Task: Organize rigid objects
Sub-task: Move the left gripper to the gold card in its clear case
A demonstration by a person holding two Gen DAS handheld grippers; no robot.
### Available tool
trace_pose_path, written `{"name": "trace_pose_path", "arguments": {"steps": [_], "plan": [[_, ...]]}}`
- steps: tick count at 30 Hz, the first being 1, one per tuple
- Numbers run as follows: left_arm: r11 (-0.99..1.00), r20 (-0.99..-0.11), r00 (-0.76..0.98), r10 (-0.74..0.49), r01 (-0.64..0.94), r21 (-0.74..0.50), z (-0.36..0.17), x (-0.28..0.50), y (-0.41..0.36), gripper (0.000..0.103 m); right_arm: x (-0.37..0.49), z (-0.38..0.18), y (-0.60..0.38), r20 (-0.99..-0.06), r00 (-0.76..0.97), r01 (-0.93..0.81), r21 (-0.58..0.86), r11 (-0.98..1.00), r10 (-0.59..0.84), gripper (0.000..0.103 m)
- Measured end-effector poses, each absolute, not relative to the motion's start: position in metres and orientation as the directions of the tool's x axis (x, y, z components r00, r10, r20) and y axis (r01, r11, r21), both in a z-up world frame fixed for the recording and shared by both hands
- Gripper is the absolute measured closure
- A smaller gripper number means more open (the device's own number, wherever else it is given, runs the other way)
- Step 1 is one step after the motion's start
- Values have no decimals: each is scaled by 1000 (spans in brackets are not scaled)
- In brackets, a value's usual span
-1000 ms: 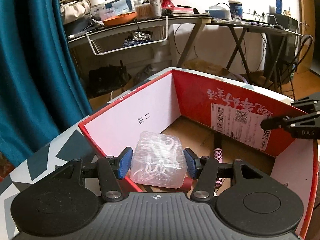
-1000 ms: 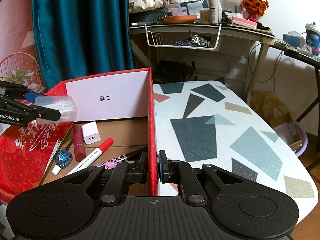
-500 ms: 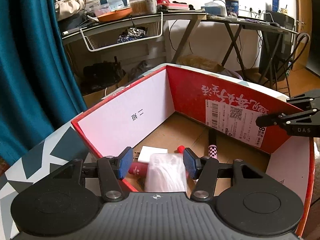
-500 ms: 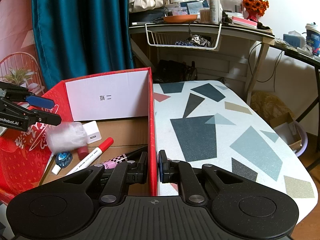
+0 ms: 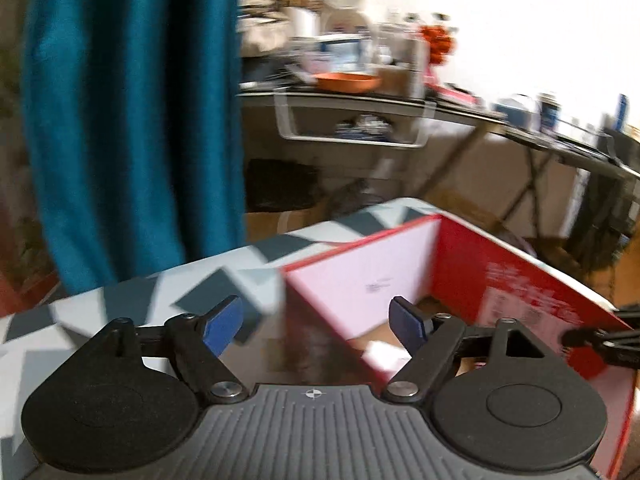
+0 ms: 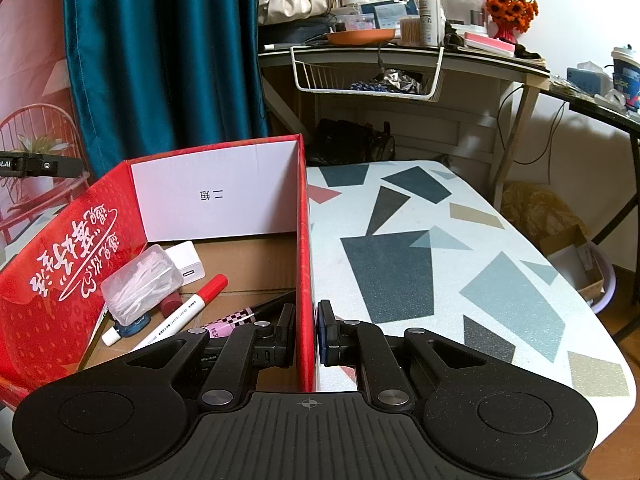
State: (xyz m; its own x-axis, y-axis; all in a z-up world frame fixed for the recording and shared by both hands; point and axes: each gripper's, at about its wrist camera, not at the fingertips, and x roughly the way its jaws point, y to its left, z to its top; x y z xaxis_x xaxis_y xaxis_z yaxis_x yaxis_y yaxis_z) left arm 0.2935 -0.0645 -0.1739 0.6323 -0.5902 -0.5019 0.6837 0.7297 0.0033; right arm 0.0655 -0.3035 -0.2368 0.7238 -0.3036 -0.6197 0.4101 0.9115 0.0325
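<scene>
Left wrist view, blurred: left gripper (image 5: 318, 320), blue pads spread wide, nothing between them, jaws having just been opening. Beneath and ahead, the near corner of the red cardboard box (image 5: 472, 264) on the patterned table (image 5: 120, 300). Teal curtain (image 5: 132, 120) behind. The box's contents cannot be made out here.

Right wrist view, sharp: right gripper (image 6: 306, 330), pads pressed together on the box's right wall, one pad inside, one outside. Inside the box, at its left wall: clear plastic case of floss picks (image 6: 138, 284), lying tilted atop a white charger block (image 6: 188, 262), a dark red tube (image 6: 171, 301) and a small blue item (image 6: 134, 326). Just beside them: red-capped marker (image 6: 188, 312); checkered pink pen (image 6: 232, 320). Table surface right of the box is bare.
</scene>
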Motion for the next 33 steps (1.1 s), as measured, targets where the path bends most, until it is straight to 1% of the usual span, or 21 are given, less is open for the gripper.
{"name": "trace_pose_path", "arguments": {"steps": [5, 9, 15, 18, 22, 26, 33], "plan": [[815, -524, 688, -502, 579, -21, -178, 313, -37, 17, 66, -237, -304, -619, 725, 411, 34, 911, -304, 92], [844, -547, 695, -466, 536, -38, -188, 321, -28, 17, 66, -237, -303, -619, 724, 411, 34, 911, -303, 92], [824, -571, 654, -496, 562, -72, -208, 316, -25, 19, 66, -237, -303, -619, 724, 410, 34, 911, -303, 92], [802, -602, 620, -503, 595, -57, -221, 310, -30, 27, 66, -237, -303, -620, 724, 410, 35, 911, -303, 92], [791, -653, 589, -476, 611, -25, -240, 310, -38, 35, 66, -238, -303, -620, 725, 409, 38, 912, -299, 91], [795, -693, 568, -444, 606, -13, -258, 315, -40, 36, 66, -238, -303, -621, 725, 408, 37, 912, -299, 91], [811, -717, 562, -413, 585, -10, -275, 325, -39, 36, 67, -238, -303, -621, 724, 407, 35, 913, -299, 91]]}}
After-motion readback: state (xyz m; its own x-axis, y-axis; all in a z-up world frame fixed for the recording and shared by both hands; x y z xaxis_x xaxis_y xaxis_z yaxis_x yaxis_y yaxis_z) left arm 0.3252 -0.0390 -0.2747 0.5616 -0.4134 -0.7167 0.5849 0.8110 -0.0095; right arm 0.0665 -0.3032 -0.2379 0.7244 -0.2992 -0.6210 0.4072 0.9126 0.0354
